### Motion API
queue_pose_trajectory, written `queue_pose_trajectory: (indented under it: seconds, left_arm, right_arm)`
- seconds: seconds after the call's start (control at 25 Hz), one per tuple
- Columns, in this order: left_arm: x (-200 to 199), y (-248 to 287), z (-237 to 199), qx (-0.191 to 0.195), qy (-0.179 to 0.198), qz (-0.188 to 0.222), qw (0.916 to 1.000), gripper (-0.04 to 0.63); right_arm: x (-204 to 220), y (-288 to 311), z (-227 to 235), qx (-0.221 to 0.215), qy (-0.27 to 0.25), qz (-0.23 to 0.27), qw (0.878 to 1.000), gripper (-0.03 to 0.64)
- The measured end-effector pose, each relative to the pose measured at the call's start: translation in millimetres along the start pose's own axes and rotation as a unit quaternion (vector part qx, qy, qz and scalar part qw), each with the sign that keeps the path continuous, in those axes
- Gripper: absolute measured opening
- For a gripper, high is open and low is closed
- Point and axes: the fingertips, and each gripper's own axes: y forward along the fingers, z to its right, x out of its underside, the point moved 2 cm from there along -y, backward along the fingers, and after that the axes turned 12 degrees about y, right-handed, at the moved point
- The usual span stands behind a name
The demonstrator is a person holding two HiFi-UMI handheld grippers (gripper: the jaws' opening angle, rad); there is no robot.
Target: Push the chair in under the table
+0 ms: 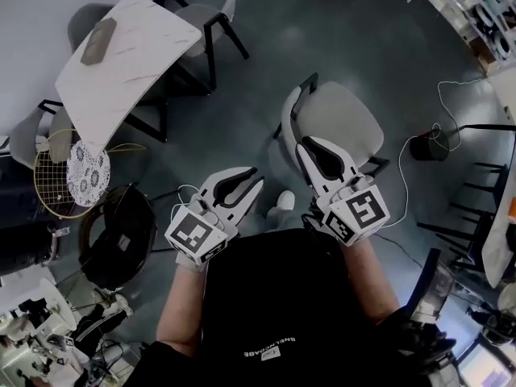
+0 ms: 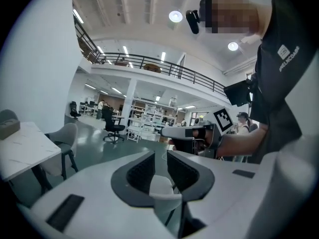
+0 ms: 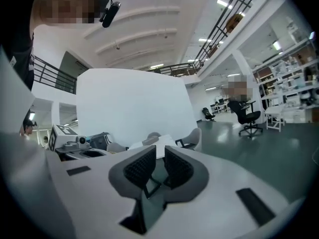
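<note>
**Inspector:** State of the grippers?

**Assistant:** Both are held level before the person's chest. On the left gripper a narrow gap is seen between the jaws, and nothing is gripped. On the right gripper the jaws are likewise set only slightly apart and are empty.

**Inspector:** Where is the chair found?

**Assistant:** The chair is found on the grey floor, just beyond the right gripper's tips. Contact cannot be judged from above. It is set well apart from the table at the upper left.

**Inspector:** Its heading?

**Assistant:** In the head view the backrest is set at the seat's left side, toward the table. The seat is pointed right, away from the table. The back-to-front line is laid roughly across the picture.

**Inspector:** Appearance?

**Assistant:** A pale grey padded shell on a thin black frame is noted, standing upright.

**Inspector:** Beyond it?

**Assistant:** A white marbled tabletop is recorded, with other grey chairs drawn round it.
</note>
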Motion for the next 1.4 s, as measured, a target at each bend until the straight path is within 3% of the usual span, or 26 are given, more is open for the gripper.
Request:
queue_pose_trajectory:
  seconds: [0.2, 0.4, 0.56, 0.68, 0.8, 0.92, 1.08, 1.28, 1.4]
  left_arm:
    - [30, 18, 7, 0.086, 0.048, -0.035, 0.9945, 0.095]
    - [53, 40, -2, 0.185, 0.051, -0.031, 0.9810, 0.152]
    - [80, 64, 8, 0.278, 0.092, -0.076, 0.9533, 0.192]
    - [98, 83, 18, 0.328, 0.087, -0.095, 0.9360, 0.223]
    - [122, 98, 25, 0.351, 0.107, -0.122, 0.9222, 0.243]
    - [152, 106, 33, 0.376, 0.149, -0.163, 0.9001, 0.269]
    - [186, 114, 40, 0.406, 0.171, -0.208, 0.8734, 0.284]
    - [216, 118, 45, 0.429, 0.279, -0.243, 0.8243, 0.296]
    - [222, 123, 48, 0.436, 0.305, -0.244, 0.8107, 0.296]
  right_arm:
    - [40, -11, 9, 0.062, 0.006, -0.012, 0.998, 0.097]
    - [72, -13, 19, 0.148, -0.009, -0.041, 0.988, 0.159]
    - [106, -20, 32, 0.198, -0.038, -0.113, 0.973, 0.215]
    - [131, -33, 47, 0.234, -0.049, -0.142, 0.961, 0.219]
    - [156, -45, 60, 0.262, -0.025, -0.155, 0.952, 0.220]
    - [183, -57, 65, 0.277, -0.014, -0.188, 0.942, 0.224]
    - [219, -64, 70, 0.277, 0.005, -0.227, 0.933, 0.244]
    - [251, -67, 82, 0.287, 0.006, -0.270, 0.919, 0.261]
    - [271, -62, 87, 0.281, -0.012, -0.304, 0.910, 0.268]
